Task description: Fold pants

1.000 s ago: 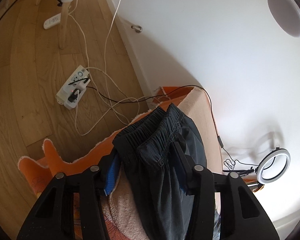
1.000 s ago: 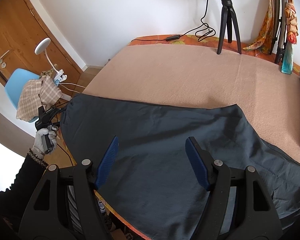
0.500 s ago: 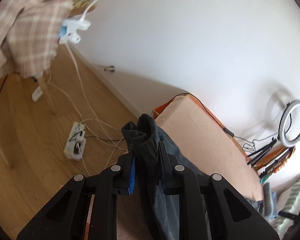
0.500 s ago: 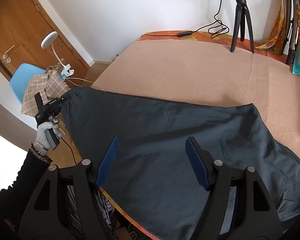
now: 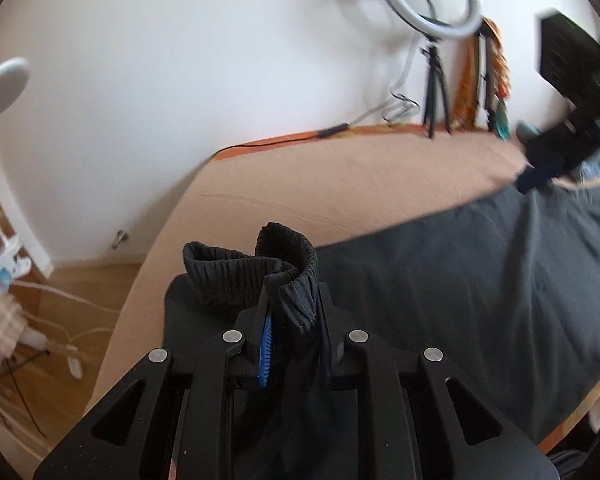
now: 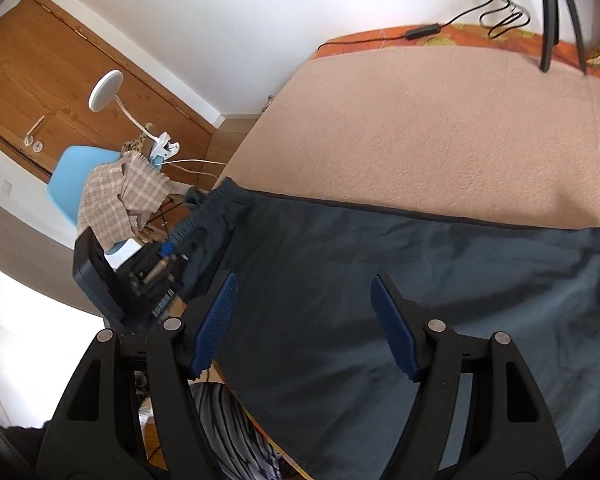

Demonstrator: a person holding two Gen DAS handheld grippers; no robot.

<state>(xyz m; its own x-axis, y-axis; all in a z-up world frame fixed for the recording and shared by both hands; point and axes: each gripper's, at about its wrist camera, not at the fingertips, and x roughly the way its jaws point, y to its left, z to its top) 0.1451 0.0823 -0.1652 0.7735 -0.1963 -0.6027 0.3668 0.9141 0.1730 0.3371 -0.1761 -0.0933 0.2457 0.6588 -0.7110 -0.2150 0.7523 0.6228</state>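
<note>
Dark grey pants [image 6: 380, 288] lie spread across the peach blanket [image 6: 420, 128] on the bed. My left gripper [image 5: 294, 320] is shut on the bunched elastic waistband [image 5: 288, 256] and holds it lifted over the bed's left end; the pants [image 5: 480, 272] stretch away to the right. In the right wrist view the left gripper [image 6: 172, 252] shows at the waistband [image 6: 212, 208]. My right gripper [image 6: 304, 320] is open and empty, hovering above the flat pants. It also shows blurred in the left wrist view [image 5: 556, 160].
A ring light on a tripod [image 5: 432, 32] and cables [image 6: 500, 16] stand at the bed's far edge. A blue chair with a checked cloth [image 6: 120, 196], a white clamp lamp [image 6: 108, 92] and a wooden door [image 6: 40, 76] are left of the bed. Floor cables [image 5: 60, 320] lie there.
My left gripper has closed on the waistband and swung up and right, from over the floor towards the bed. The right gripper has come lower and closer over the pants, still open.
</note>
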